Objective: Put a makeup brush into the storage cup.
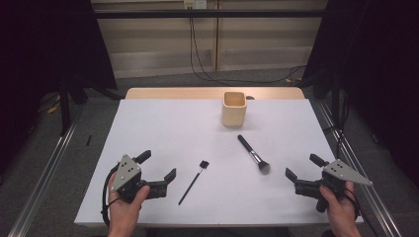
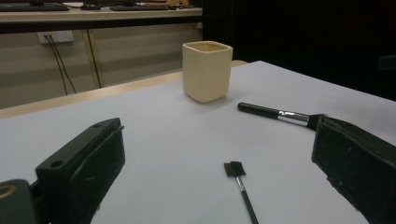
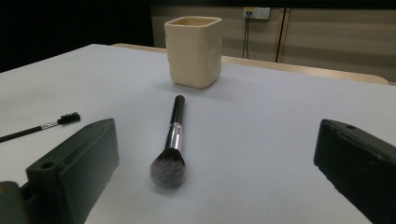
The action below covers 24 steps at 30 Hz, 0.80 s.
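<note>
The desk [image 1: 148, 118] carries a white surface with three items. A cream square cup [image 1: 233, 108] stands upright near the far edge, slightly right of centre. A powder brush [image 1: 253, 154] lies flat nearer the front, its black handle pointing toward the cup and its bristle head toward the front right corner. A thin small brush [image 1: 193, 181] lies flat left of centre, its dark head toward the far edge and its handle toward the front edge.

The left gripper [image 1: 159, 170] is held in a hand [image 1: 126, 200] near the front left corner. Its jaws are spread apart and hold nothing. In the left gripper view the small brush [image 2: 240, 184] lies between the jaws, apart from both.

The right gripper [image 1: 304, 167] is held in a hand [image 1: 340, 207] near the front right corner. Its jaws are also spread and empty. In the right gripper view the powder brush [image 3: 172, 144] lies between the jaws, untouched, with the cup [image 3: 194, 44] beyond it.
</note>
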{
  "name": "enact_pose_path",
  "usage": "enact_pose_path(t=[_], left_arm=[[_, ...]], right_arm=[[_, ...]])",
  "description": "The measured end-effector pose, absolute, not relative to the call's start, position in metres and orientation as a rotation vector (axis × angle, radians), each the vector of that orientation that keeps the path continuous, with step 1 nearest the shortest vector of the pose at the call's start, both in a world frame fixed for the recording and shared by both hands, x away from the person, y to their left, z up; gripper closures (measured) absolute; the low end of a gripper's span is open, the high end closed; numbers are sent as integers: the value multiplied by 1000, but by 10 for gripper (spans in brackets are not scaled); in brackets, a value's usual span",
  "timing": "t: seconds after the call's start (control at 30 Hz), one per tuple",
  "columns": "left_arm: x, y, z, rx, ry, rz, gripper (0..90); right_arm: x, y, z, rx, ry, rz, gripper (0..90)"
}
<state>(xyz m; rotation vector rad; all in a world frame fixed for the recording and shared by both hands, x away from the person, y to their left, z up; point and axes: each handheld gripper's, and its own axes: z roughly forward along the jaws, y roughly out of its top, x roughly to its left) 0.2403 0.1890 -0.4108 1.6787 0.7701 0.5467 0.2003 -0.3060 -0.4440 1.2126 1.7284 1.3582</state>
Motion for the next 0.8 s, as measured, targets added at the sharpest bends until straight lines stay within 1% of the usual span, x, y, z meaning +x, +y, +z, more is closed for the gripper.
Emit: enact_pose_path(t=[0.37,0.53,0.8], left_arm=[[262,174,-410,1722,774,522,26],[272,168,-411,1732,771,462,25],[282,159,-411,1799,768,456,24]], right_arm=[[201,-306,-444,1210,1730,1356,0],[199,-306,-445,1215,1737,1345,0],[197,-305,-445,1212,1739,1345,0]])
